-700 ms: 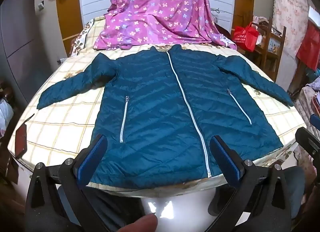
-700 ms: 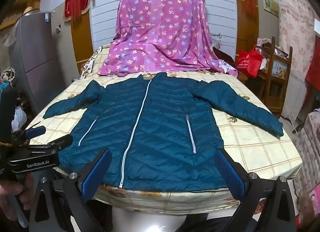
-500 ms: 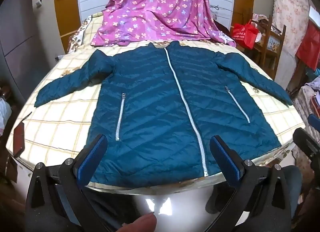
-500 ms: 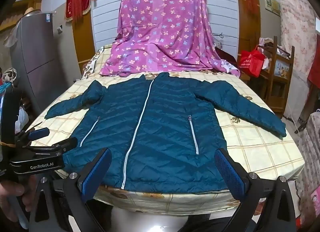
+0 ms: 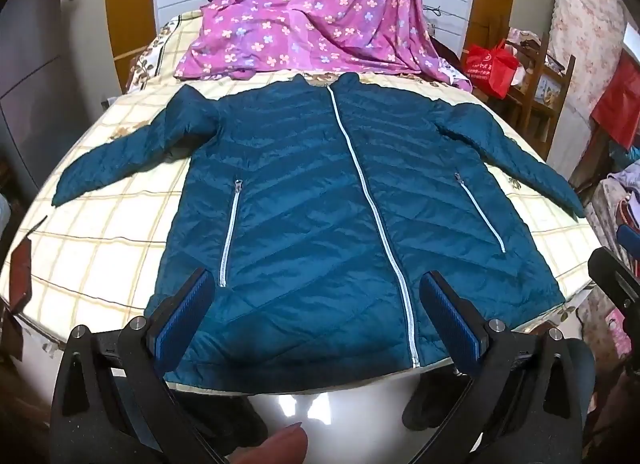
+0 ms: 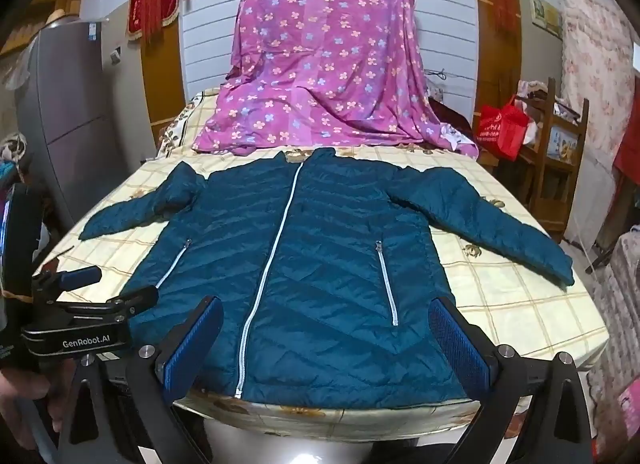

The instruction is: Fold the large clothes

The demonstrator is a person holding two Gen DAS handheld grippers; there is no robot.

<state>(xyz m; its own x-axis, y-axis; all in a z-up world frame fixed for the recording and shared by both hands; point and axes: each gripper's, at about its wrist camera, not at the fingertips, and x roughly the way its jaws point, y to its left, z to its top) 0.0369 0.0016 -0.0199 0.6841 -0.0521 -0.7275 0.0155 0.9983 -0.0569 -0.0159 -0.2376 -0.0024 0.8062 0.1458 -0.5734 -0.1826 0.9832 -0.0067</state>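
Jacket (image 5: 320, 204), teal and quilted, lies flat and face up on the desk (image 5: 100, 256), front zip closed, collar at the far end, hem at the near edge. Both sleeves are spread outward to either side. 2 pocket zips show on the front panels.

Left claw (image 5: 314, 318): spread wide, both blue pads visible, nothing between them. It hovers over the near hem, left of the main zip; contact with the fabric cannot be confirmed. A fingertip shows at the bottom edge of the left wrist view.

Right claw (image 6: 326, 348): spread wide, holding nothing. It sits over the hem on the right side of the main zip, below the right pocket zip; contact cannot be confirmed.

Desk carries a cream checked cloth. Purple floral sheet (image 6: 324, 76) is draped over something at the far end, its lower edge just beyond the collar. Red bag (image 6: 502, 128) stands by a wooden shelf (image 6: 560, 132) on the right, well apart from the jacket.
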